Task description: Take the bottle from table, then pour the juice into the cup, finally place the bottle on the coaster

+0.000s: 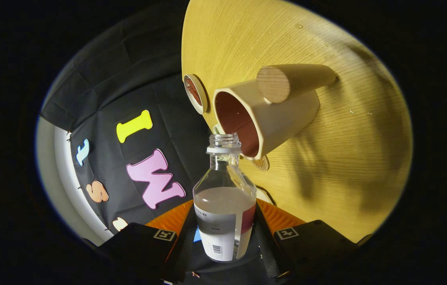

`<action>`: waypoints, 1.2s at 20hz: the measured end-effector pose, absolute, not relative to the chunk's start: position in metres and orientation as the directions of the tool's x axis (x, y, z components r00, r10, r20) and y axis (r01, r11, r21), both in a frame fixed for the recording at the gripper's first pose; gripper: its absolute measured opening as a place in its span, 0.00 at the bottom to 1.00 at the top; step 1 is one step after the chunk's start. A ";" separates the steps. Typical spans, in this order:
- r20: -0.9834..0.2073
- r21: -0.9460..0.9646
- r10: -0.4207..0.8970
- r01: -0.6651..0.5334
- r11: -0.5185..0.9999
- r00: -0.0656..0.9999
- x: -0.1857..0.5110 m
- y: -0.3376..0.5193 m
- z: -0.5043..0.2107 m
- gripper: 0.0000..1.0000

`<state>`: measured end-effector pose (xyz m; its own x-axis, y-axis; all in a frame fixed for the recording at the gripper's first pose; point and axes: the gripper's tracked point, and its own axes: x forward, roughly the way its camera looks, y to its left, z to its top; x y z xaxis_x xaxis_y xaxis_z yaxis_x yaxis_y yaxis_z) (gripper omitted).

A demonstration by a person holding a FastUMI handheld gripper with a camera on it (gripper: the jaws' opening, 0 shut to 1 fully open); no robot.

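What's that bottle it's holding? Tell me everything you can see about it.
The bottle is clear, probably plastic, uncapped, with a threaded neck and a white ring below the opening. A white, grey and red label wraps its lower body. Pale cloudy juice fills roughly its lower half. The gripper holds it between its fingers, both pressing its sides. Its mouth sits at the rim of the beige cup on the wooden table; no juice is flowing yet.
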<state>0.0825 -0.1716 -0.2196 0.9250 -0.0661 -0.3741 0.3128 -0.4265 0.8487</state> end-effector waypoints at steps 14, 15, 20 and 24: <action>-0.391 0.792 0.030 0.353 -0.498 0.920 0.082 -0.167 -0.207 0.76; -0.391 0.786 0.036 0.355 -0.506 0.919 0.083 -0.167 -0.206 0.76; -0.391 0.768 0.061 0.362 -0.529 0.918 0.085 -0.171 -0.199 0.76; -0.391 0.745 0.076 0.365 -0.558 0.917 0.087 -0.175 -0.196 0.76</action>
<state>0.0874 -0.1746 -0.1959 0.9170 0.0765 -0.3915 0.3648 -0.5579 0.7455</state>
